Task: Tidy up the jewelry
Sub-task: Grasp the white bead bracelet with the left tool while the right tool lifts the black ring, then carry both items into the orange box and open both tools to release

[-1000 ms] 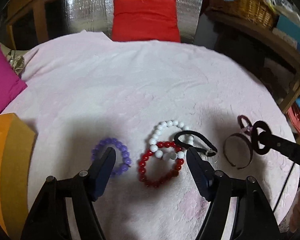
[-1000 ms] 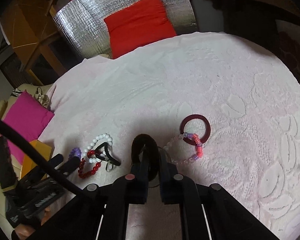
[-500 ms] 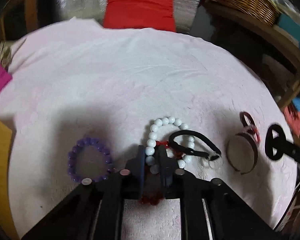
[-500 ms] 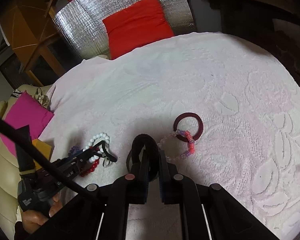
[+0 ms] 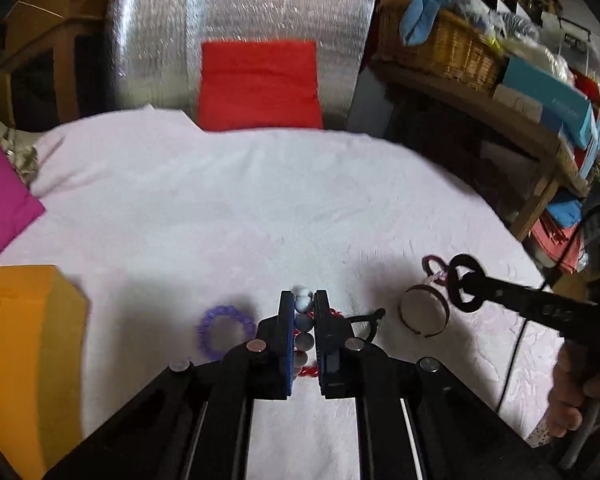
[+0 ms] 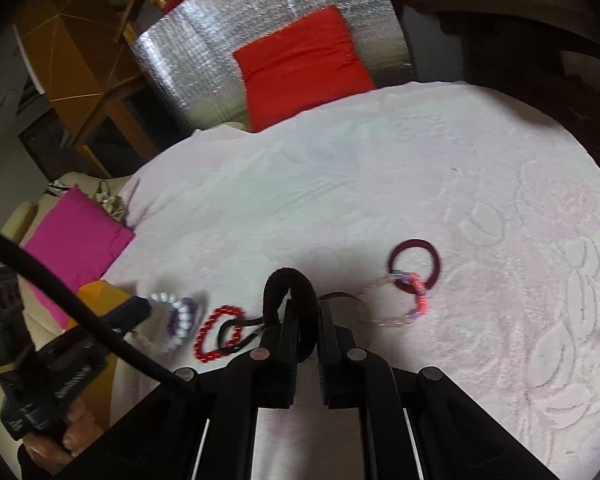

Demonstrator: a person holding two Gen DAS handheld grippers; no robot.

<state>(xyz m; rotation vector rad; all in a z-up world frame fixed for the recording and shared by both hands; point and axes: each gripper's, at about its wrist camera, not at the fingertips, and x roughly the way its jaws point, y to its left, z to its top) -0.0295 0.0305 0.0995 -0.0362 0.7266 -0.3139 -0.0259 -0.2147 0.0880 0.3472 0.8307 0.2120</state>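
Note:
My left gripper is shut on the white bead bracelet and holds it lifted off the pink cloth; the bracelet also shows in the right wrist view. Below lie a red bead bracelet, a purple bead bracelet and a black cord. My right gripper is shut on a dark ring, above a brown cuff. A dark red ring and a pink bead bracelet lie to the right.
An orange box stands at the left edge of the table, a magenta cushion beyond it. A red cushion leans on silver foil at the back. A shelf with a wicker basket stands at the right.
My left gripper closed on the white bead bracelet and lifted it off the cloth, away from the red one. My right gripper stayed shut on the dark ring and shifted left.

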